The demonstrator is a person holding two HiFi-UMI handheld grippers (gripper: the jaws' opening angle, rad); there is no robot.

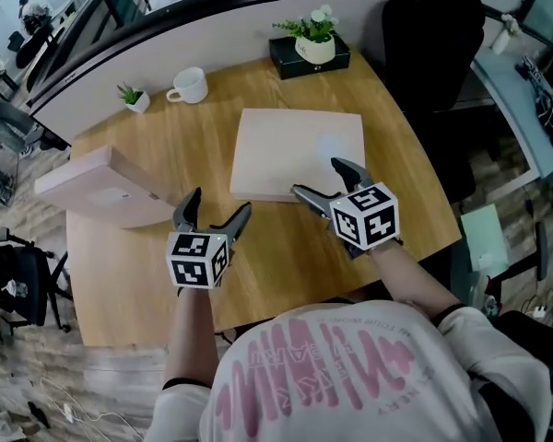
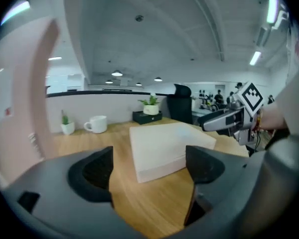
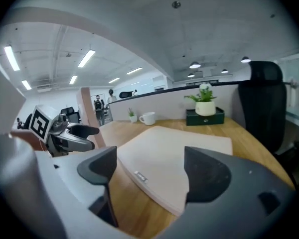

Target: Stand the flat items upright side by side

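At the left edge of the surface (image 1: 120,274) the upright flat item (image 1: 88,187) stands on its edge. Just right of it, over bare wood, the left hand-held gripper (image 1: 217,207) hangs with its jaws apart and nothing between them. Behind it, near the back wall, sit a small potted plant (image 1: 134,98) and a white mug (image 1: 189,86). The lying flat item (image 1: 300,150) rests flat at the middle of the surface. The right hand-held gripper (image 1: 321,180) is at its near edge, jaws spread wide to either side of that edge, not clamped on it. A black box (image 1: 309,55) carrying a plant stands behind.
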